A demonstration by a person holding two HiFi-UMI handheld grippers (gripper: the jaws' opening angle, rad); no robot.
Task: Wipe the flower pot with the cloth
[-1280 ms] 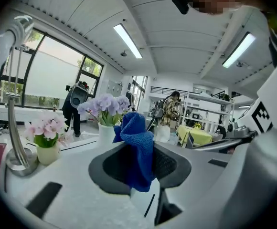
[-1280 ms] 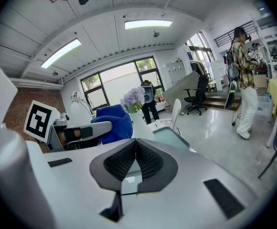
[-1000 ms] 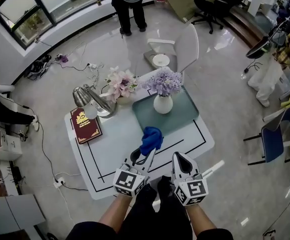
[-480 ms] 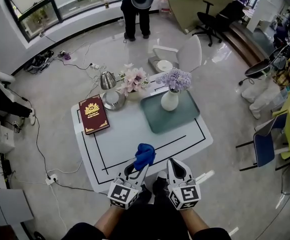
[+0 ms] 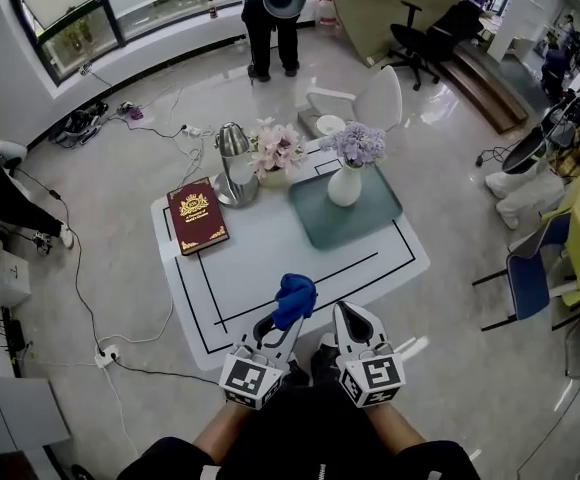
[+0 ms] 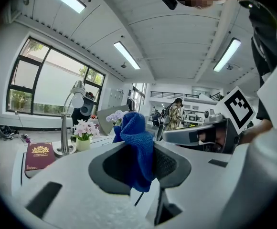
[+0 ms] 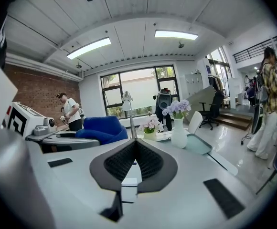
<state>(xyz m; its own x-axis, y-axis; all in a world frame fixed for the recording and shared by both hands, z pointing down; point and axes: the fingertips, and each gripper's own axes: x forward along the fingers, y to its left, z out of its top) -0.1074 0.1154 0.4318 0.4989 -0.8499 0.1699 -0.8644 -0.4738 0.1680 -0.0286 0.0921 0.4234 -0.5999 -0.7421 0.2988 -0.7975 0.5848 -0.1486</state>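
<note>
A white vase of purple flowers (image 5: pixel 345 181) stands on a teal tray (image 5: pixel 370 213) at the table's far right. Left of it sits a small pot of pink flowers (image 5: pixel 274 160). My left gripper (image 5: pixel 283 320) is shut on a blue cloth (image 5: pixel 295 298) above the table's near edge; in the left gripper view the blue cloth (image 6: pixel 136 147) bulges up between the jaws. My right gripper (image 5: pixel 342 314) is beside it, shut and holding nothing. In the right gripper view the vase (image 7: pixel 179 133) and the pot (image 7: pixel 151 131) lie well ahead of the right gripper (image 7: pixel 135 146).
A silver desk lamp (image 5: pixel 233 163) and a red book (image 5: pixel 198 215) are on the white table (image 5: pixel 270 258) at its far left. A white chair (image 5: pixel 375 103) stands behind the table. A person (image 5: pixel 273 18) stands further back, and cables (image 5: pixel 100 353) trail on the floor to the left.
Both grippers and the cloth have drawn back from over the table toward its near edge. The head view has shifted, so the table sits farther off. The cloth stays held.
</note>
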